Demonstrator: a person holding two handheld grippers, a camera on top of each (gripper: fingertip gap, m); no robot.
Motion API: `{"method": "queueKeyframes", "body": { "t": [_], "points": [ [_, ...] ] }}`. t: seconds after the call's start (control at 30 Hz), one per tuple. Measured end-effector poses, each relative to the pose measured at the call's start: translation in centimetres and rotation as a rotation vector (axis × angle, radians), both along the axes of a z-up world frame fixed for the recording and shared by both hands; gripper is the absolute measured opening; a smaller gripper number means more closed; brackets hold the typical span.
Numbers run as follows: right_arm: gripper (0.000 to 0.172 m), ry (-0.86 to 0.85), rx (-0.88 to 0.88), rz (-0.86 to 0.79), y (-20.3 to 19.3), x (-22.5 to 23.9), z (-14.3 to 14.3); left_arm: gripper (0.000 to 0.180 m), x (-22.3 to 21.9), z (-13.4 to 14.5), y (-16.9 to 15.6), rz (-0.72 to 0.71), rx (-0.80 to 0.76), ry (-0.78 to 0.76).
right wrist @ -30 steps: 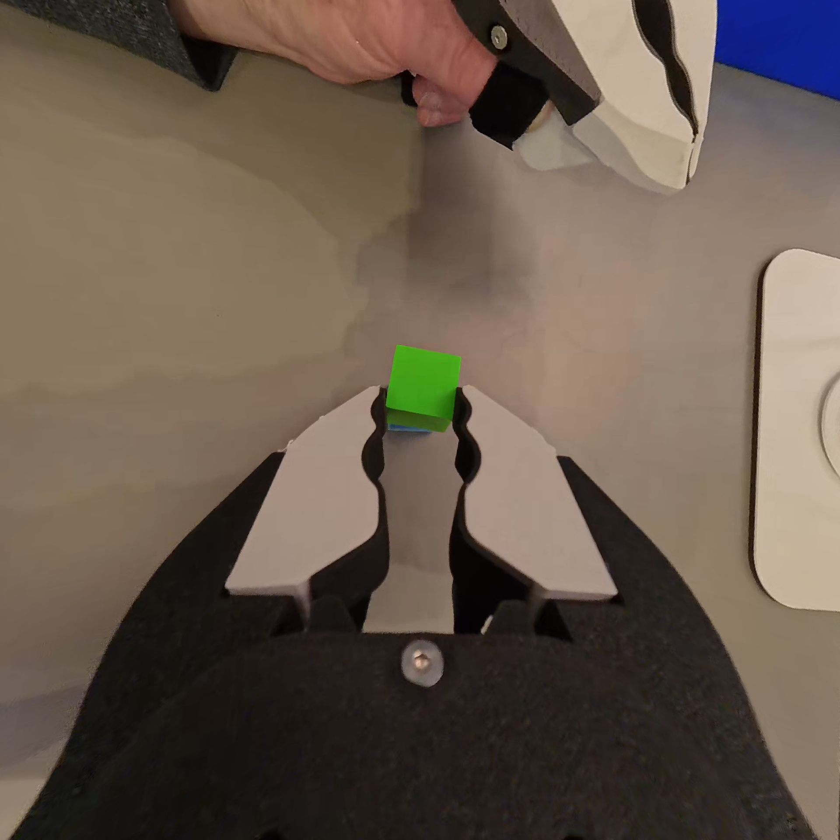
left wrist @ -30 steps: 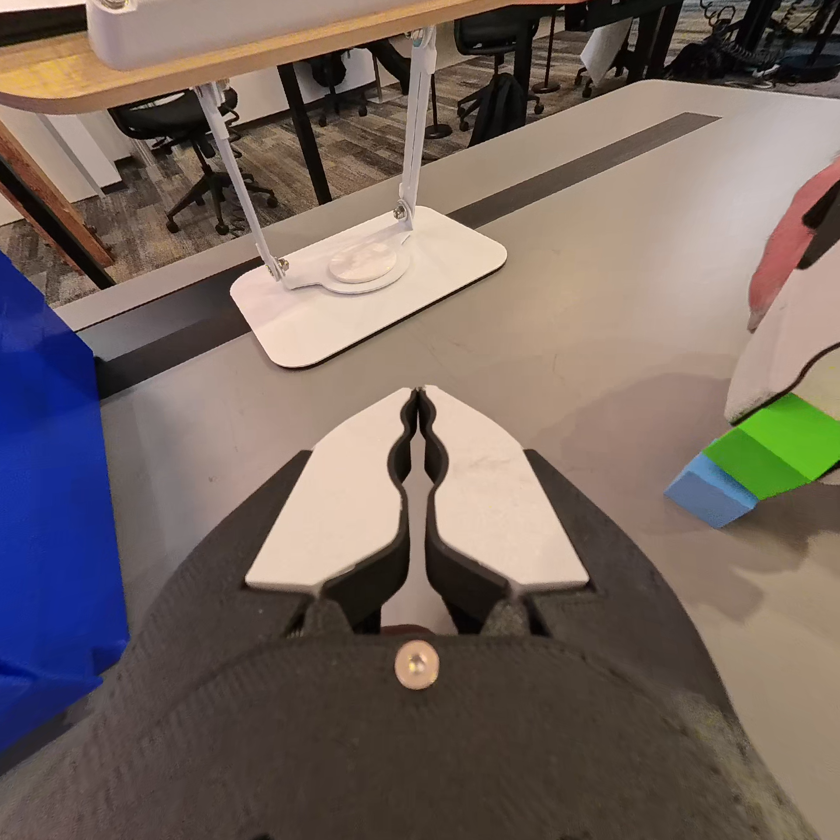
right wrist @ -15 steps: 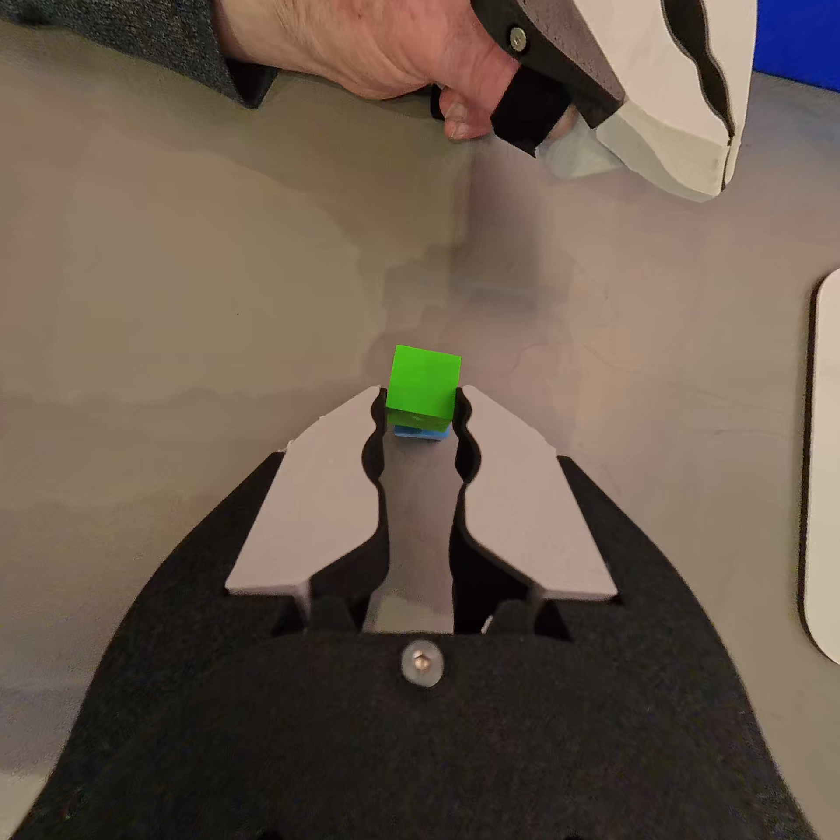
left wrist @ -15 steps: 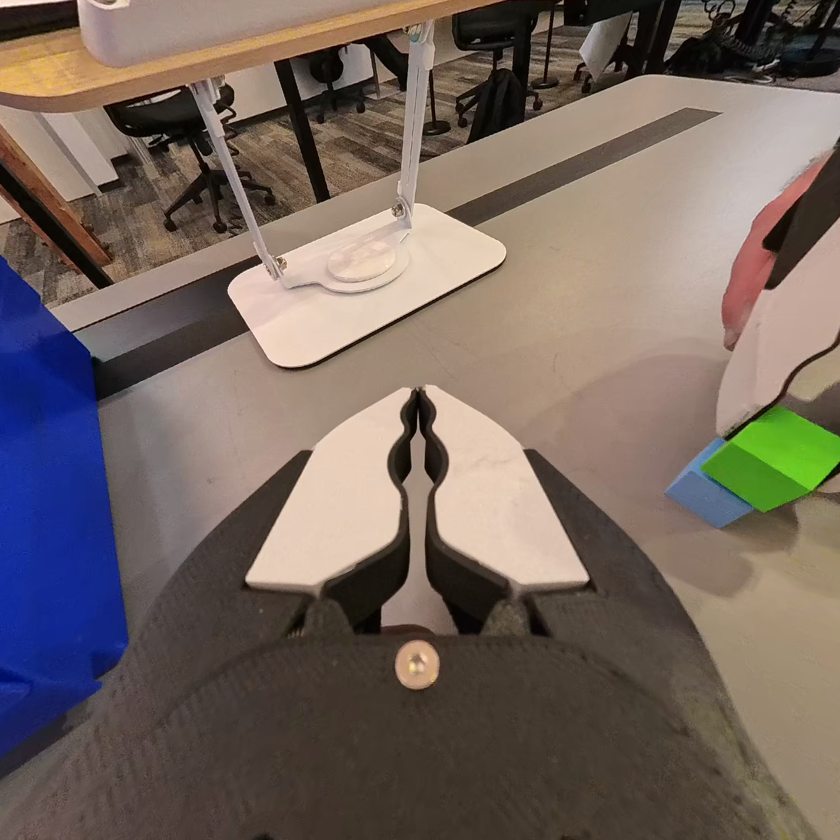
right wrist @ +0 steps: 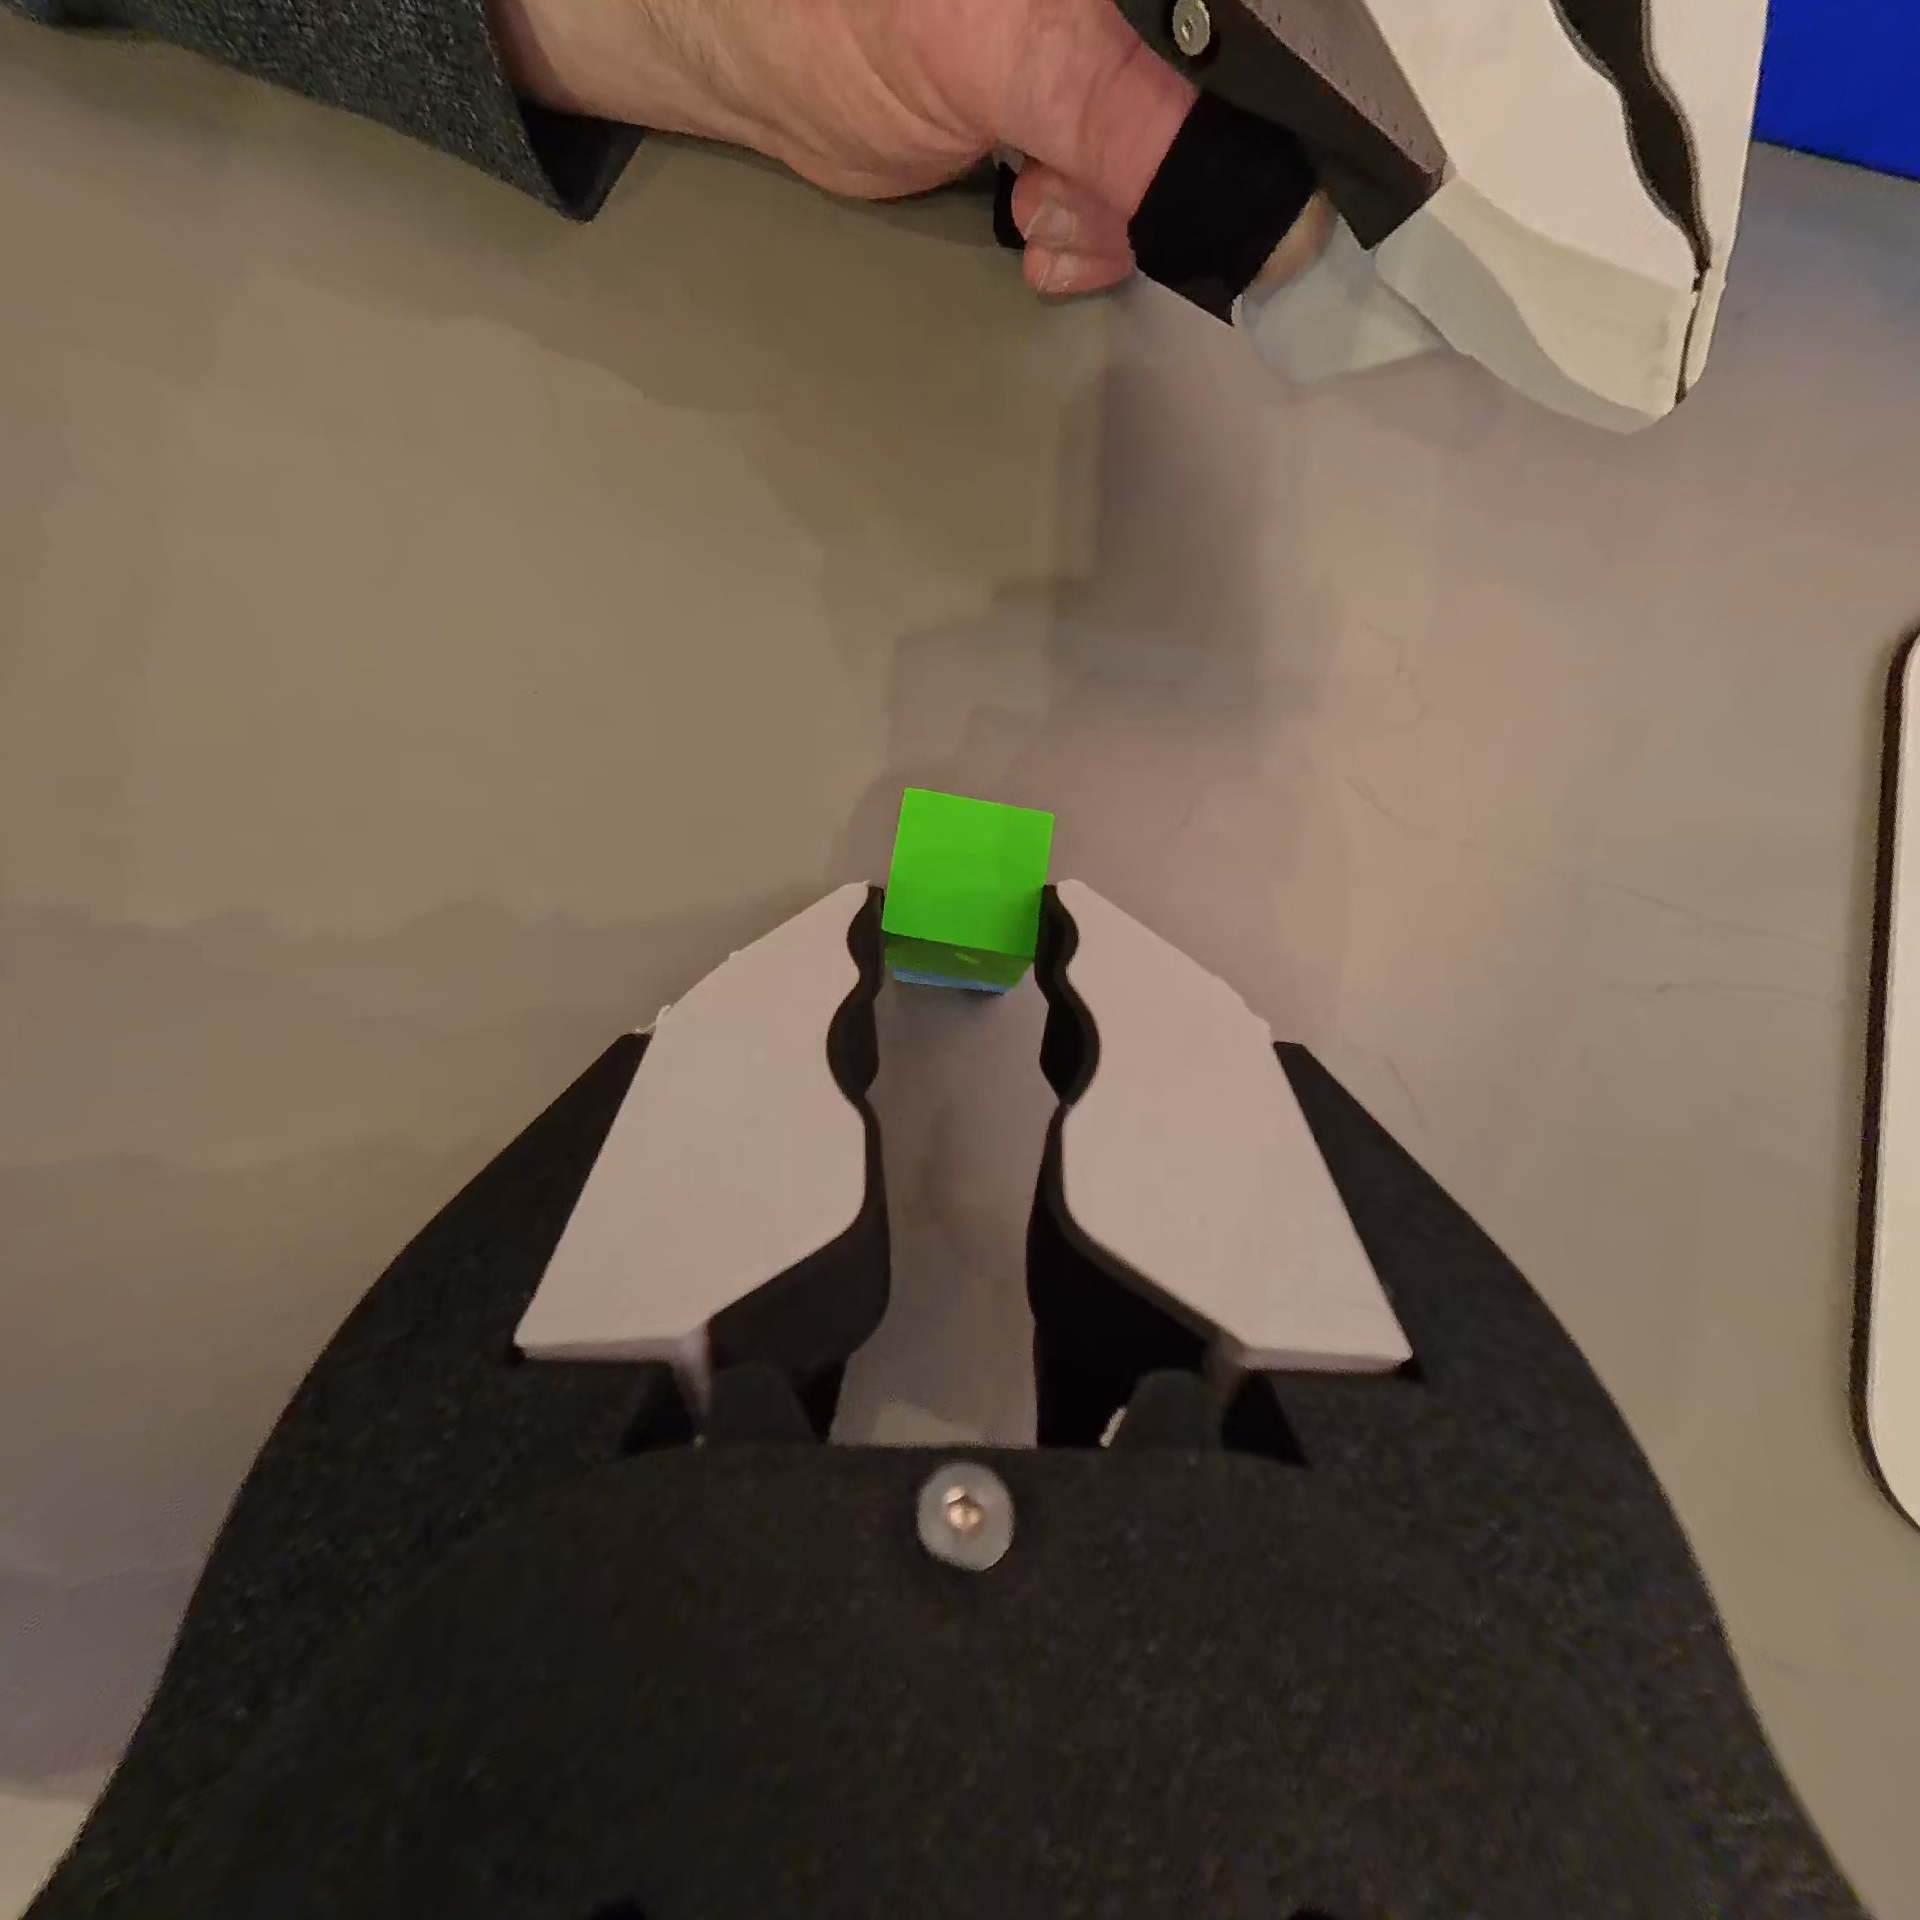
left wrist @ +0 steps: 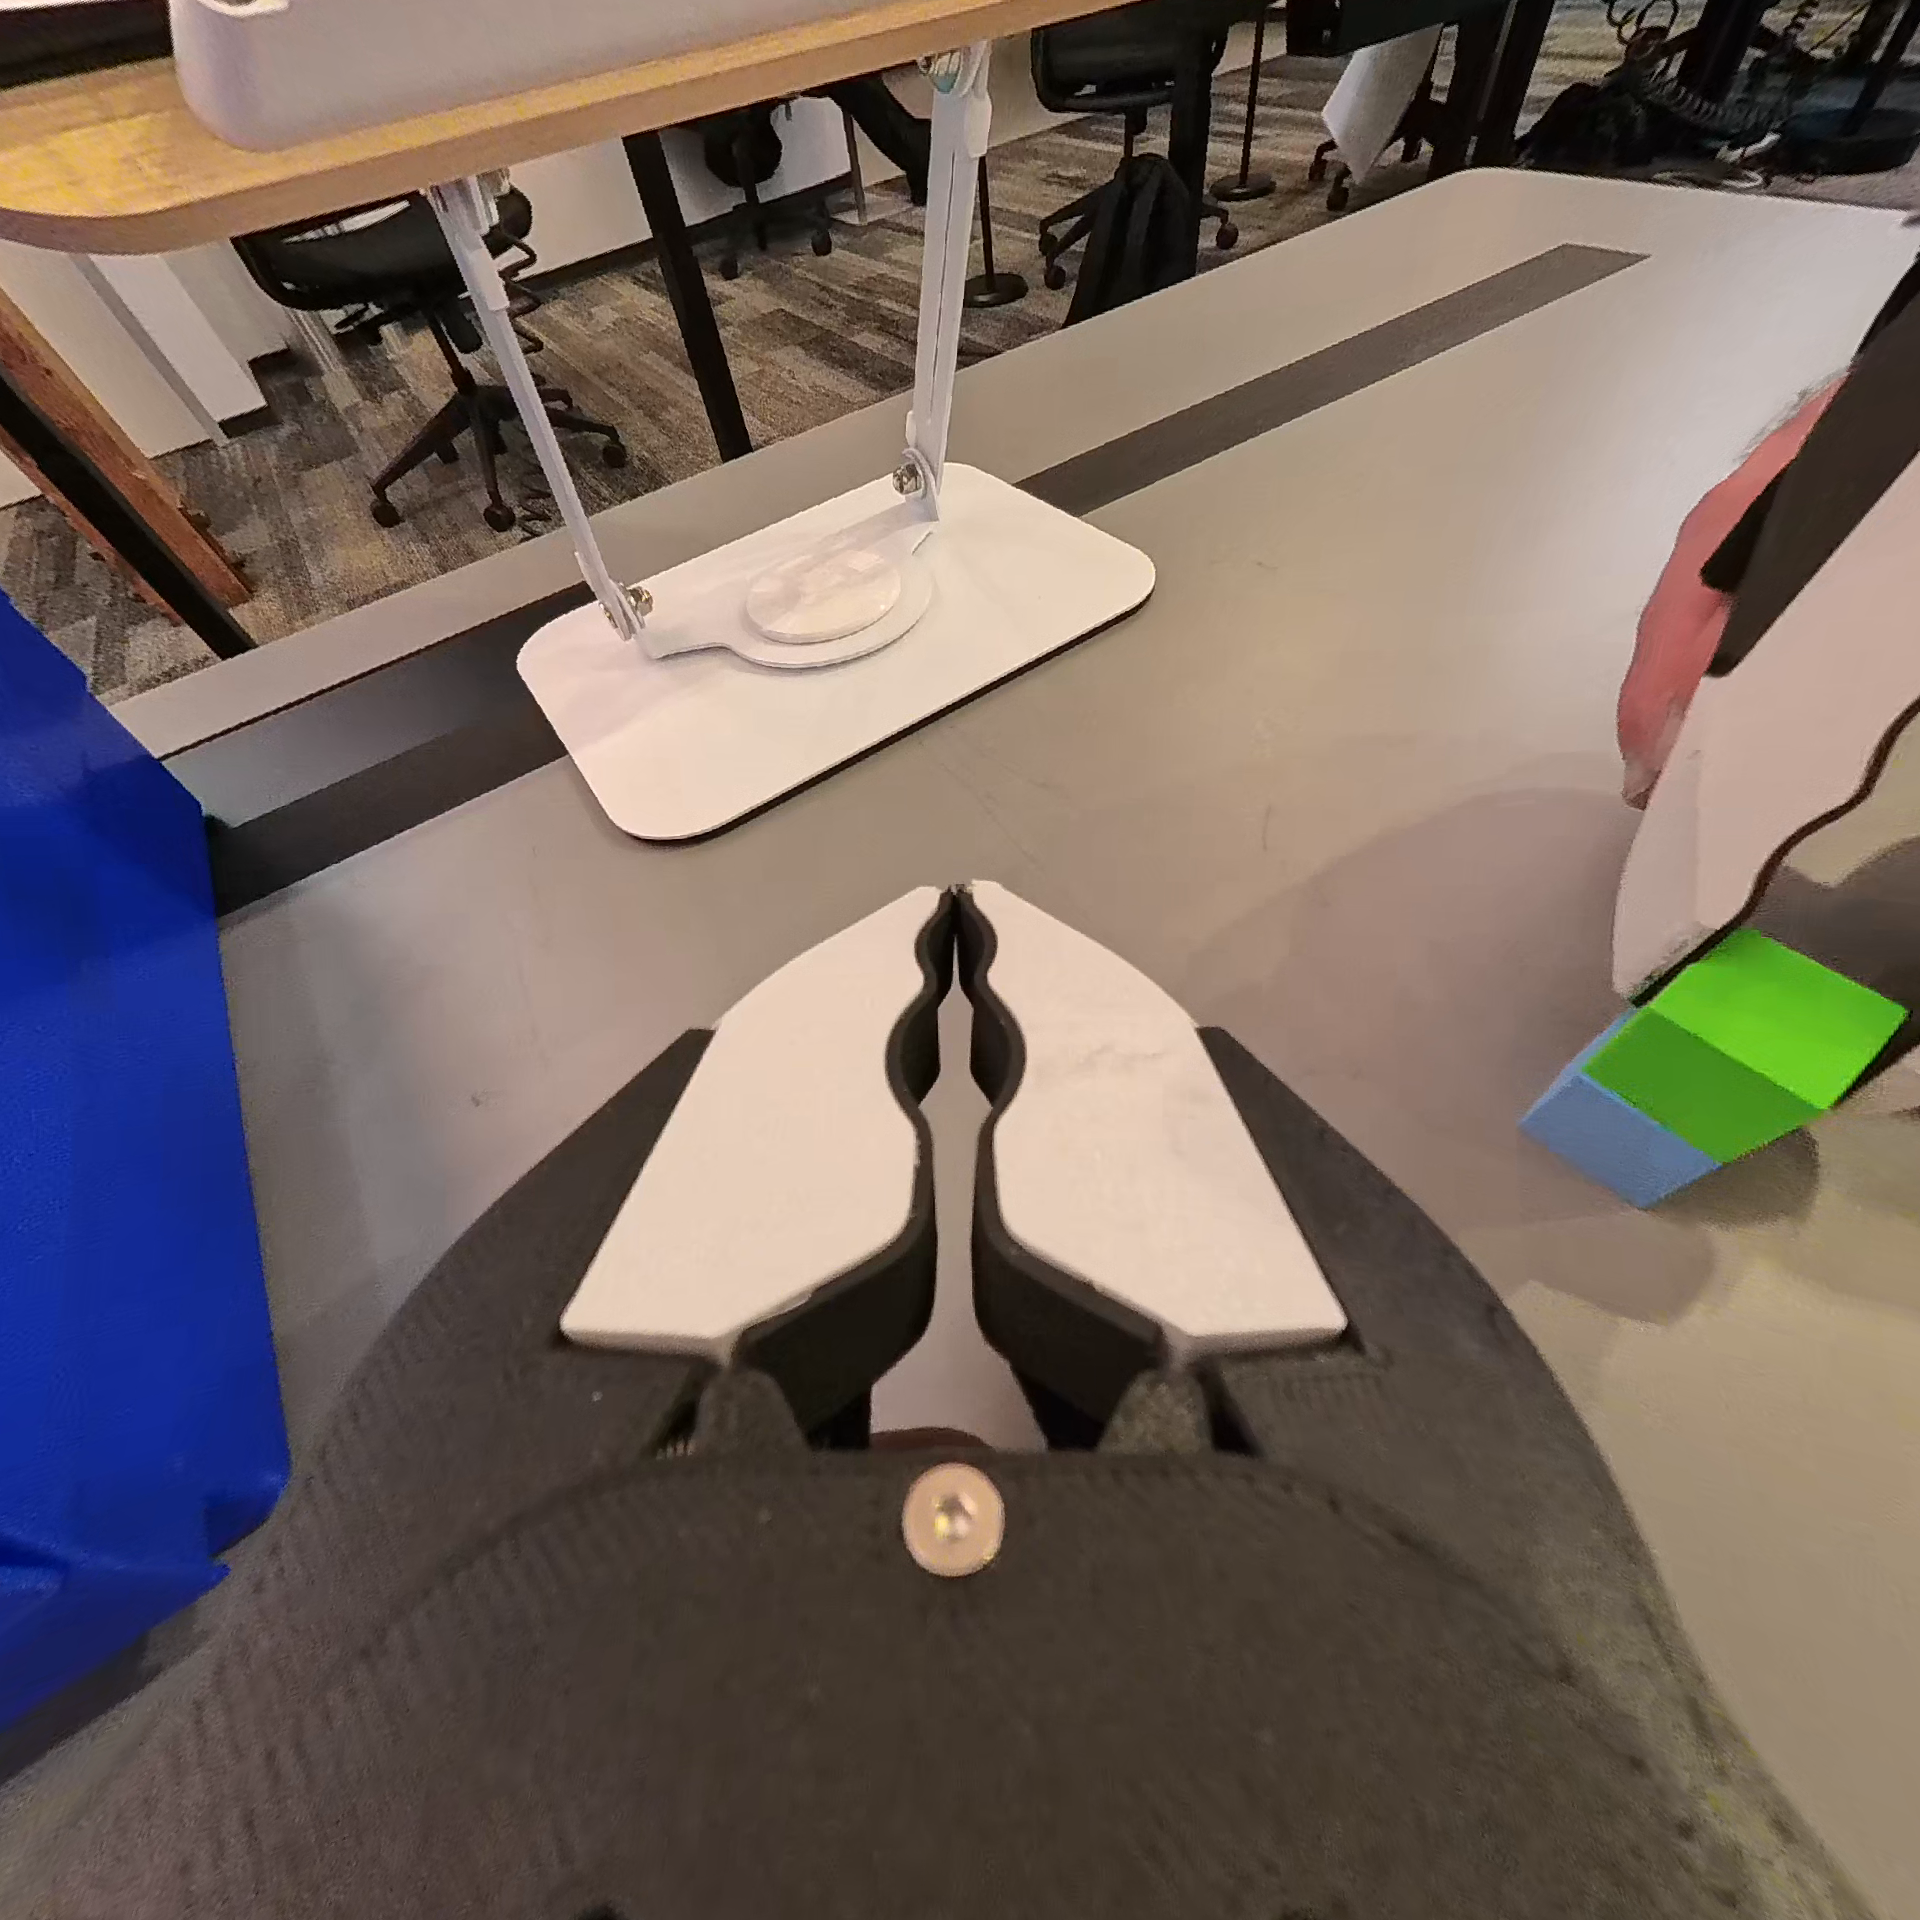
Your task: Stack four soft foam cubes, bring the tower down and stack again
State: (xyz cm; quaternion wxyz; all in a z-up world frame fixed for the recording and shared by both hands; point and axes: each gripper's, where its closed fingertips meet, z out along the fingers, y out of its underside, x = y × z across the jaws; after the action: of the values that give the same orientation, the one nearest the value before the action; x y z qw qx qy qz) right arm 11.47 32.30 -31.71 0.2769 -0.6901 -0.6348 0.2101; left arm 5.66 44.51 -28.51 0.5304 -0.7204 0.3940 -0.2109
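Right jaws: the right gripper (right wrist: pixel 961 904) is clamped on the green cube (right wrist: pixel 966 883), one black pad pressed against each side of it.
Green cube: held at the fingertips, sitting on top of the blue cube (left wrist: pixel 1616 1138); from the right wrist view only a thin blue strip shows beneath the green.
Blue cube: resting on the grey counter (left wrist: pixel 1299 727), towards its right side as the left wrist view shows it.
Left jaws: the left gripper (left wrist: pixel 956 894) is closed, tips together with nothing between them, above bare counter and well apart from the two cubes.
Left hand: a hand (right wrist: pixel 883 94) in a dark grey sleeve holds the left gripper's handle.
Lamp base: a white flat base plate (left wrist: pixel 831 675) with two thin white arms stands on the counter beyond the left jaws, beside the dark strip running along the far edge.
Blue object: a large blue shape (left wrist: pixel 94 1091) lies at the counter's left edge.
Beyond the counter: office chairs and a wooden desk on carpet.
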Motion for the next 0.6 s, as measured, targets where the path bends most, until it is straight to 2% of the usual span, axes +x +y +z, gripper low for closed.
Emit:
{"method": "queueKeyframes", "body": {
  "t": [0.23,0.43,0.6],
  "points": [
    [0.028,-0.014,-0.003,0.001,0.0,0.2,-0.1,0.000,0.1,-0.1,0.0,-0.002,0.000,0.007],
    [0.046,-0.061,-0.007,-0.026,0.1,0.5,-0.5,0.000,0.1,-0.1,-0.1,-0.005,-0.001,0.006],
    [0.056,-0.078,0.044,-0.135,-0.1,2.5,2.1,0.000,0.0,-0.1,0.0,-0.004,-0.003,0.003]
  ]
}}
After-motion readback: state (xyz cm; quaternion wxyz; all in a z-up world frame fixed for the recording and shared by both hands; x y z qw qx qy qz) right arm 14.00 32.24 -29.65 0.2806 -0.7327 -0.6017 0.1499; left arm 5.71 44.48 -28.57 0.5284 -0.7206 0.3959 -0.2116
